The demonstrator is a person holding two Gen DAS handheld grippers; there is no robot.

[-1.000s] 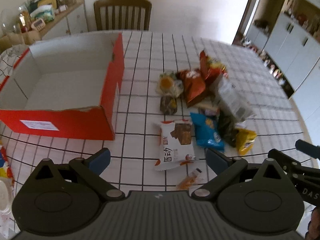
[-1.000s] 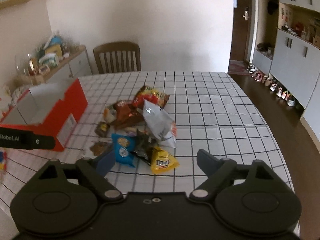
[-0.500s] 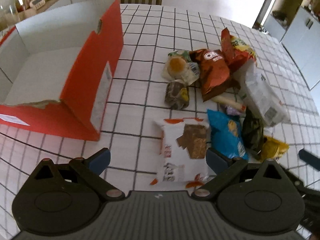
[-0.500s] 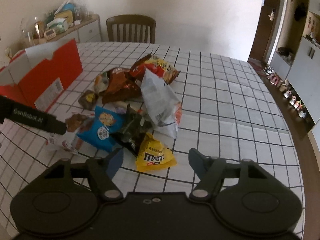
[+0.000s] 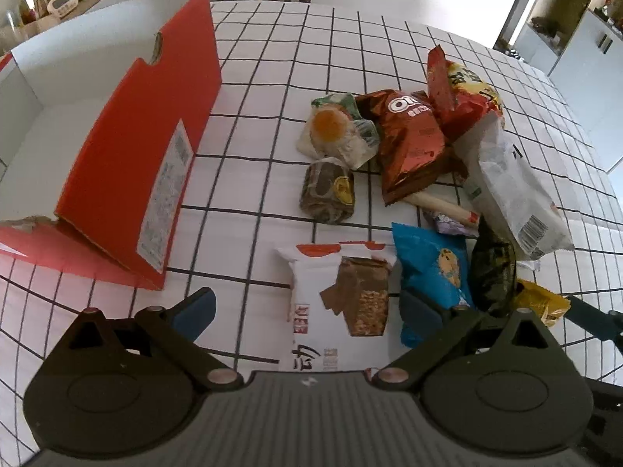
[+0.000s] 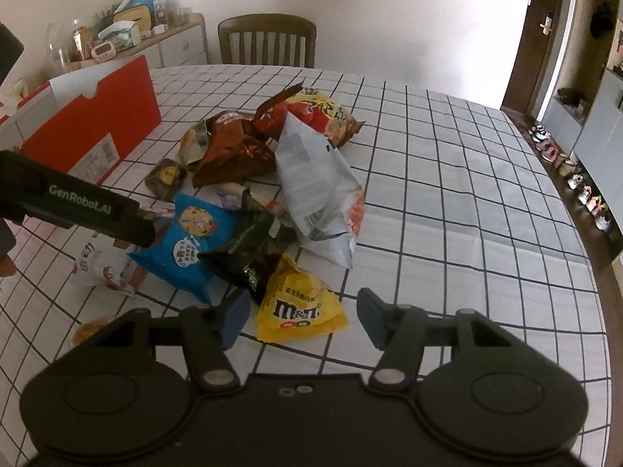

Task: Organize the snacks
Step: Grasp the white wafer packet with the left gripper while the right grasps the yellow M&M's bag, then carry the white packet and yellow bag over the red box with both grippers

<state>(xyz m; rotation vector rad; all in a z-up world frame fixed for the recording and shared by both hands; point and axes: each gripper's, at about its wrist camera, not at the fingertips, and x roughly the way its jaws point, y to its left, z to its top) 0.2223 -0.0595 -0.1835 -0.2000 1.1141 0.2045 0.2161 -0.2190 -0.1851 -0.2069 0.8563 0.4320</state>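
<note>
Snacks lie heaped on the checked bench in the left wrist view, right of centre. The left gripper stands wide open at the bottom of the frame, its pads touching nothing; the white cracker pack lies between its fingers on the cloth. Just right of that pack sits the blue cookie bag, with a black bag beside it and a yellow bag at the right edge. Higher up are a small brown bun pack, a pale pack with an orange disc, a brown Oreo bag, a red chip bag and a large white bag. The red cardboard box, open at the top with a white inside, fills the left side, apart from the heap.

From the right wrist view, the right gripper sits at the bottom centre, about half open; its jaws have just been closing, and the yellow M&M's bag lies between the fingers, with no pad seen pressing on it. Above it are the black bag, the blue cookie bag and the large white bag. The left gripper's dark finger reaches in from the left edge over the white cracker pack. The red cardboard box stands at upper left, a wooden chair behind the bench.
</note>
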